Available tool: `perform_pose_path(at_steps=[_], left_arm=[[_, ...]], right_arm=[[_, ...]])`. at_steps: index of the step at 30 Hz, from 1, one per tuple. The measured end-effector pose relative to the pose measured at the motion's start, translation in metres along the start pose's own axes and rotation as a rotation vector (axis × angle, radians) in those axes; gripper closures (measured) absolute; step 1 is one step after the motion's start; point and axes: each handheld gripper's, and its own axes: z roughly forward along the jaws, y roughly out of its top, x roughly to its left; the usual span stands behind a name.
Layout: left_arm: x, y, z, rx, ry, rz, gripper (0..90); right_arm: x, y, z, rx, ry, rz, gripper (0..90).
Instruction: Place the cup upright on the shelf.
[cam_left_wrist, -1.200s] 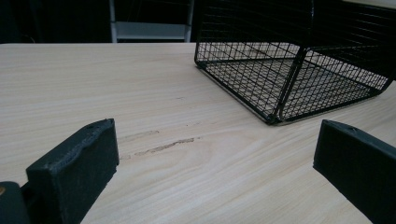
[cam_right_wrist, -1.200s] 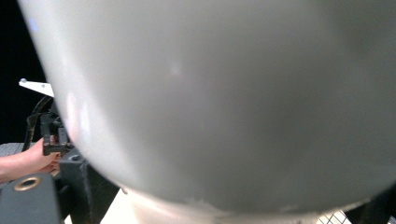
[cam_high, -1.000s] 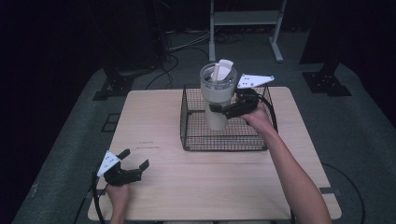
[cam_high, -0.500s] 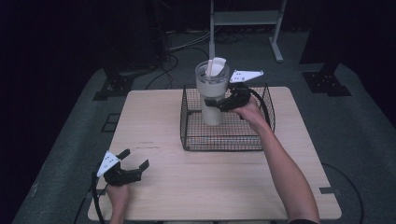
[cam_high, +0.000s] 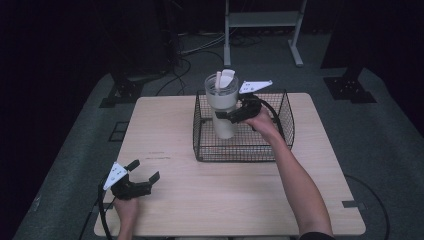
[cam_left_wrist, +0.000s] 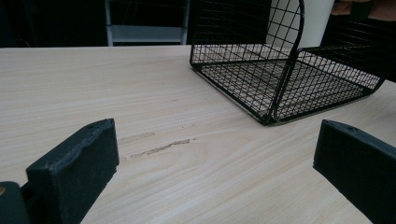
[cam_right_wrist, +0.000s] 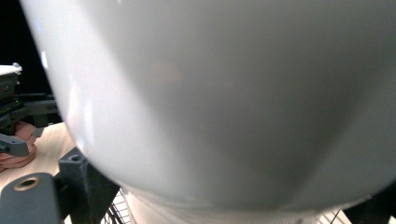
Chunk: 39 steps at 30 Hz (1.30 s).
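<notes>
The pale wooden desk carries a black wire basket at its far middle. A white tumbler stands upright within the basket, at its left side, pinched by the right tongs. The left tongs rest spread wide at the desk's near left corner.

Dark lab or studio: lone wooden table, floor cables, equipment stands.
</notes>
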Motion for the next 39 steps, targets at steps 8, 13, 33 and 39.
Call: perform_pose_path(at_steps=[8,13,33,39], left_arm=[[0.000,0.000,0.000,-0.006,-0.002,-0.001,0.0],[0.001,0.000,0.000,-0.012,-0.006,-0.002,0.0],[0.001,-0.001,-0.001,-0.024,-0.024,0.006,0.0],[0.002,-0.001,-0.003,-0.036,-0.025,-0.008,0.0]], right_arm=[[-0.007,-0.017,0.014,0.022,0.000,0.020,8.8],[-0.009,-0.027,0.022,0.037,0.005,0.038,8.8],[-0.017,-0.040,0.033,0.149,0.018,0.044,8.7],[-0.018,-0.042,0.035,0.149,0.013,0.056,8.6]])
